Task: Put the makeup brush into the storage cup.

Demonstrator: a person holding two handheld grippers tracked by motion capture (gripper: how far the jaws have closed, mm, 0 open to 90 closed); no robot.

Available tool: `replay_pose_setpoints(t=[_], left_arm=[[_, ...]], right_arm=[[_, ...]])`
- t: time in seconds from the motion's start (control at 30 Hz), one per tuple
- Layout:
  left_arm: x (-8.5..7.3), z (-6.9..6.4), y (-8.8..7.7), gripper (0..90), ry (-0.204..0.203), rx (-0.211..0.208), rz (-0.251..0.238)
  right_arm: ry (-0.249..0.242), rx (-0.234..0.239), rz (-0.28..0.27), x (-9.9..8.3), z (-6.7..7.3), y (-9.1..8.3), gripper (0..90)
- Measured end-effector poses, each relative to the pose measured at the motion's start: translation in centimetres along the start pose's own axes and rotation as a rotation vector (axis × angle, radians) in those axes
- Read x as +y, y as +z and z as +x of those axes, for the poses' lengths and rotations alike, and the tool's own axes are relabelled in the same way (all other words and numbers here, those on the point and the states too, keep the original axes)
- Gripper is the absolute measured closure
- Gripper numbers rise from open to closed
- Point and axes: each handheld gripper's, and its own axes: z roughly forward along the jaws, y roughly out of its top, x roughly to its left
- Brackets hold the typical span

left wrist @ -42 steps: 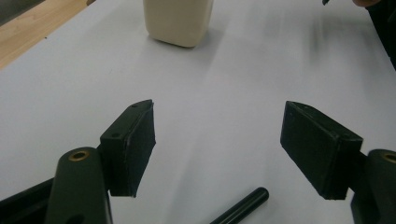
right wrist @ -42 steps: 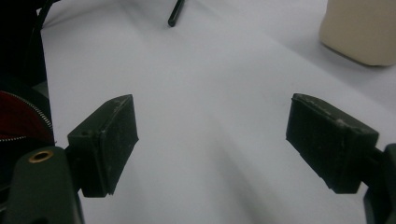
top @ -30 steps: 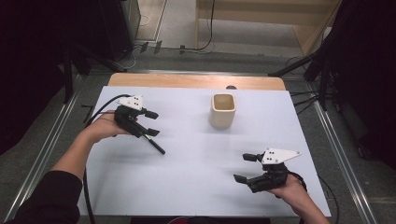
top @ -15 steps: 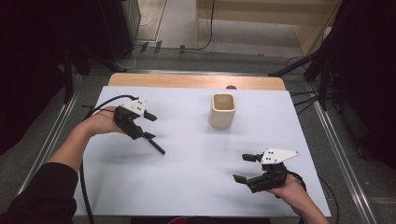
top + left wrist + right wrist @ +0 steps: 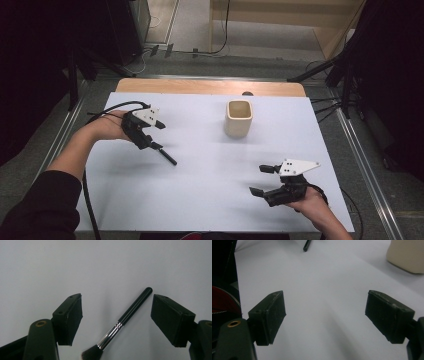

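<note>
Jaws of my left gripper (image 5: 116,315) stand wide apart, one on each side of the brush (image 5: 125,320), and neither pad touches it. In the high view this gripper (image 5: 150,137) is at the left side of the white table (image 5: 200,200), low over the brush (image 5: 165,154), whose black handle points toward the middle of the table. The brush lies flat, with its bristles near my hand and its round handle end between the jaw tips.

I judge that the step now is to grasp the brush. To do it well, I should lower the gripper a little, keep the handle in the middle between the pads, and close on the black part just past the silver ring, so the brush will not turn or slip.

My right gripper (image 5: 265,181) waits near the front right edge, its jaws also wide apart and holding nothing. The beige cup (image 5: 238,119) stands upright, well apart from both grippers.

Bristles are cut off by the lower edge of the left gripper view, so I cannot tell their shape. Whether the jaw tips touch the table I cannot tell. The inside of the cup is hard to make out.
</note>
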Motion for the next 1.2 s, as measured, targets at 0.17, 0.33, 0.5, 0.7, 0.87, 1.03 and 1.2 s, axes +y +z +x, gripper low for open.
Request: replay_pose_setpoints(t=[0.17, 0.33, 0.5, 0.7, 0.87, 1.03, 1.2], left_arm=[[0.4, 0.0, 0.1, 26.3, 0.028, -0.01, 0.063], [0.9, 0.0, 0.2, 26.1, 0.072, -0.015, 0.113], [1.1, 0.1, 0.2, 26.1, 0.097, -0.029, 0.146], [1.4, 0.2, 0.1, 25.7, 0.128, -0.027, 0.178], [1.7, 0.1, 0.1, 24.5, 0.161, -0.017, 0.221], [1.6, 0.0, 0.7, 23.9, 0.19, -0.01, 0.257], [1.5, -0.1, 1.1, 24.0, 0.216, -0.015, 0.284]], right_arm=[[0.0, -0.004, 0.006, 0.0, 0.0, 0.0, 17.7], [-0.003, -0.007, 0.01, 0.0, 0.0, 0.0, 17.7], [-0.003, -0.007, 0.011, 0.0, 0.0, 0.0, 17.7], [-0.007, -0.006, 0.014, 0.0, 0.0, 0.0, 17.7], [-0.007, -0.004, 0.014, 0.0, 0.1, 0.1, 17.7], [-0.008, -0.005, 0.017, -0.1, 0.1, 0.1, 17.7], [-0.007, -0.005, 0.019, -0.1, 0.1, 0.1, 17.7]])
